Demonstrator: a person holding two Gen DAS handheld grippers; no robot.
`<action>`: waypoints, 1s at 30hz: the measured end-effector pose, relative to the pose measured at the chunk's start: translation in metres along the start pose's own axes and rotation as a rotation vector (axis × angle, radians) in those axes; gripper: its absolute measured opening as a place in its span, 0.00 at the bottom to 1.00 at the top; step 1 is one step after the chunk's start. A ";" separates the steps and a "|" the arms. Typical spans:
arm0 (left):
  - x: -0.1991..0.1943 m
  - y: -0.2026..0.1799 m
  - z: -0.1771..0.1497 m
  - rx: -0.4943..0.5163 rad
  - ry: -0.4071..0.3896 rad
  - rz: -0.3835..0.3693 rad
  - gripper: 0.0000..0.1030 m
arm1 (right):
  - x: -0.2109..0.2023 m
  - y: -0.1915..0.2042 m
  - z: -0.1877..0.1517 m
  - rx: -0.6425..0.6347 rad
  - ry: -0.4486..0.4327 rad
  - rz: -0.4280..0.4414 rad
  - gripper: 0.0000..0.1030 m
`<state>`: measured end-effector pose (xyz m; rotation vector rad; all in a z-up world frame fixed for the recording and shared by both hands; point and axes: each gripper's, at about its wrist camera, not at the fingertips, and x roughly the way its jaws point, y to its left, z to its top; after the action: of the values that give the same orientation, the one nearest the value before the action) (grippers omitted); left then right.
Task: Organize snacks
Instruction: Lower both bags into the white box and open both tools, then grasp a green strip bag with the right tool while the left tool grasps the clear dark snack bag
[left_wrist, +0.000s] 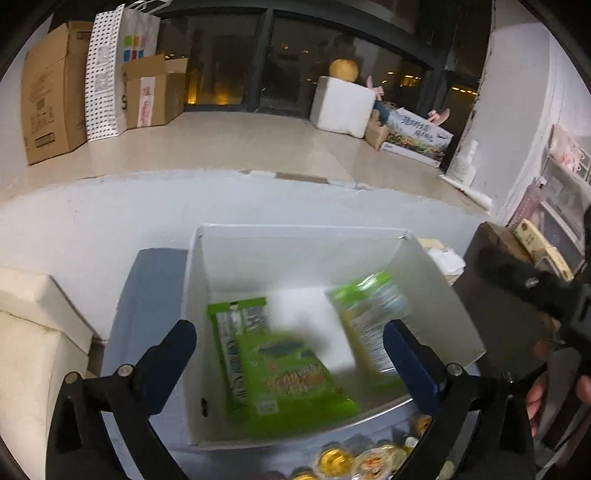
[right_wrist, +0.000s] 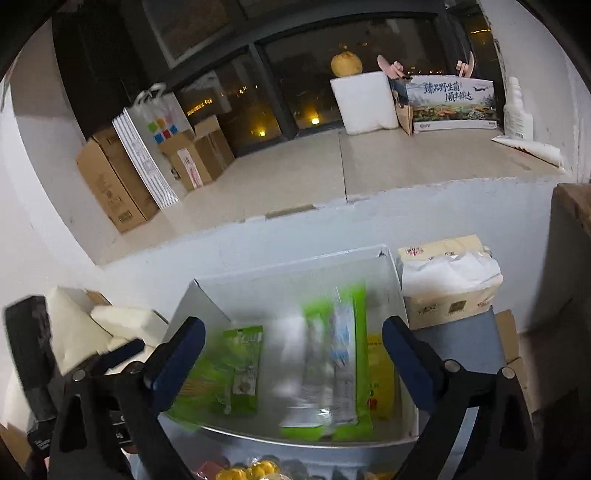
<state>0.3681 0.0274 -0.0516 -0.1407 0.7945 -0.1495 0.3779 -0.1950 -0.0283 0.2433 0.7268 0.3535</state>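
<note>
Left wrist view: left hand-held gripper (left_wrist: 290, 341) has its jaws spread wide with nothing between them, hovering over a white box (left_wrist: 303, 230) that sits on a blue-grey surface (left_wrist: 147, 288). Inside the box a green snack packet (left_wrist: 291, 376) lies flat at the left, a second green packet (left_wrist: 373, 321) leans toward the right wall and is motion-blurred, bare white floor showing between them. Small yellow-topped jelly cups (left_wrist: 369, 458) sit in a cluster just in front of the box's near wall. Cream foam blocks (left_wrist: 33, 325) left of the box, well apart from it. Right hand-held gripper body (left_wrist: 535, 291) visible at the right edge, fingers of the person's hand (left_wrist: 539, 391) below it.

Right wrist view: right hand-held gripper (right_wrist: 293, 347) also wide open and holding nothing, over the same white box (right_wrist: 288, 266). Green packet (right_wrist: 236, 373) at the left, blurred green-and-white packet (right_wrist: 332, 365) in the middle, yellow packet (right_wrist: 380, 373) against the right wall. Pack of tissues (right_wrist: 448, 280) just beside the box's right wall, touching or nearly so, can't tell which. Yellow cups (right_wrist: 251, 470) at the bottom edge in front of the box. Left hand-held gripper (right_wrist: 110, 354) in frame at the left, next to the foam blocks (right_wrist: 85, 325)
</note>
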 end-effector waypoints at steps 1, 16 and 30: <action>-0.002 0.001 -0.002 0.009 -0.009 0.006 1.00 | -0.004 -0.001 -0.002 0.003 -0.008 0.012 0.99; -0.122 -0.010 -0.083 0.061 -0.144 -0.061 1.00 | -0.135 0.030 -0.103 -0.227 -0.042 0.190 1.00; -0.190 -0.028 -0.255 0.069 -0.064 -0.027 1.00 | -0.148 0.022 -0.287 -0.597 0.287 0.309 1.00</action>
<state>0.0518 0.0172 -0.0901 -0.0905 0.7232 -0.1966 0.0743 -0.2060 -0.1390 -0.2714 0.8316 0.8917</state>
